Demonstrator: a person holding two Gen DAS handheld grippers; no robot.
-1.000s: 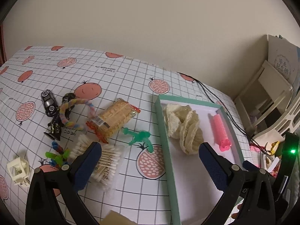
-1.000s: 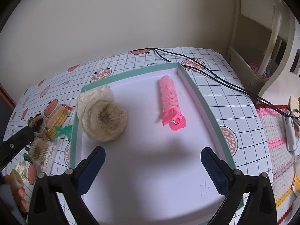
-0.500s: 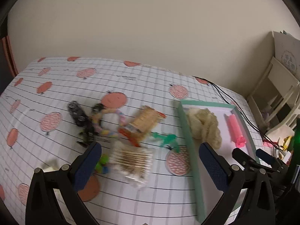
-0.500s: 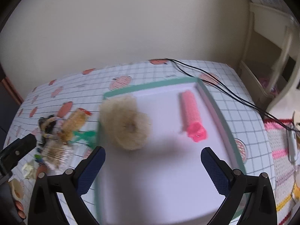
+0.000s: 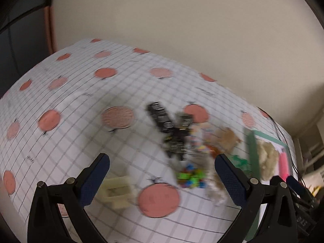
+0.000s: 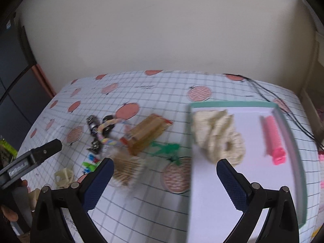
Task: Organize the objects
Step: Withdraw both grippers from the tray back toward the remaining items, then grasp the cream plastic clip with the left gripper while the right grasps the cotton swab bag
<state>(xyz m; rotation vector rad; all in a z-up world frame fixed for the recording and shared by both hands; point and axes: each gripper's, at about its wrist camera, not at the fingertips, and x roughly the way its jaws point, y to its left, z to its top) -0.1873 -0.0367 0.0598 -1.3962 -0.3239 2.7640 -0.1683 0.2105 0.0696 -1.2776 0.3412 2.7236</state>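
tablecloth [image 6: 158, 93] – white, dark grid, red-pink fruit prints | tray [image 6: 291, 129] – teal rim, white floor | roller [image 6: 273, 135] – pink | gripper pads [image 6: 101, 182] – dark blue

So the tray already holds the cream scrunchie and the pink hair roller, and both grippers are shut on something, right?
Not quite. In the right wrist view the tray does hold the cream scrunchie and pink hair roller, but both the left gripper and the right gripper are open and empty.

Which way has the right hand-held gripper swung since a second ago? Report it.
Yes: the right hand-held gripper has swung left. The green-rimmed tray, formerly centred between its fingers, now sits to the right.
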